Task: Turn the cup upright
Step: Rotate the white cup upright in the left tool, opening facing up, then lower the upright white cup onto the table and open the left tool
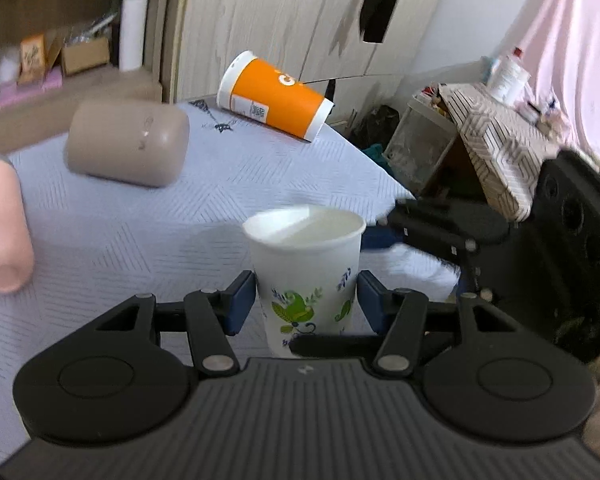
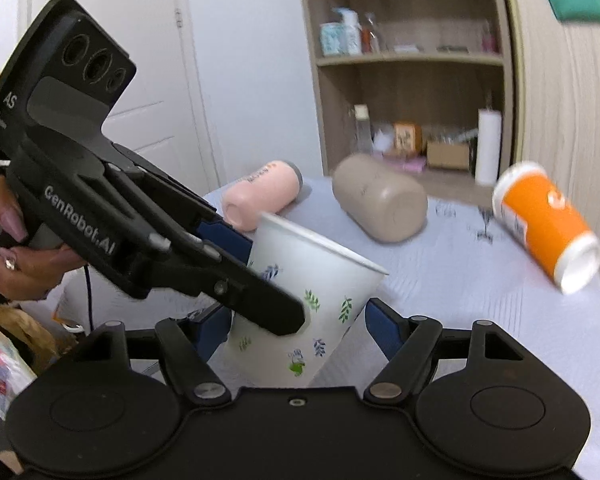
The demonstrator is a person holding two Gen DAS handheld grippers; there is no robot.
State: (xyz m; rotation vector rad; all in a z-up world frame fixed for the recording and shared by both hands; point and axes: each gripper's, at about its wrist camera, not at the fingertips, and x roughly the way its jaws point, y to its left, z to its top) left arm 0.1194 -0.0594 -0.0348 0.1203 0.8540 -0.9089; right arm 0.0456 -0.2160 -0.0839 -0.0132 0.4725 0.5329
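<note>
White leaf-printed paper cup [image 1: 306, 276] stands mouth-up between left gripper [image 1: 306, 300] pads, apparently clamped; right gripper [image 2: 296, 332] straddles it, jaws apart. Over-squeezing could crush or tip it.

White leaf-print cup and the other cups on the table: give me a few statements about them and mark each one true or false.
1. The white leaf-print cup has its open mouth facing up. True.
2. The orange cup stands upright. False: it lies on its side on the table.
3. The left gripper has its fingers on either side of the white leaf-print cup. True.
4. The beige cup is nested inside the pink cup. False: they lie apart, each on its side.
</note>
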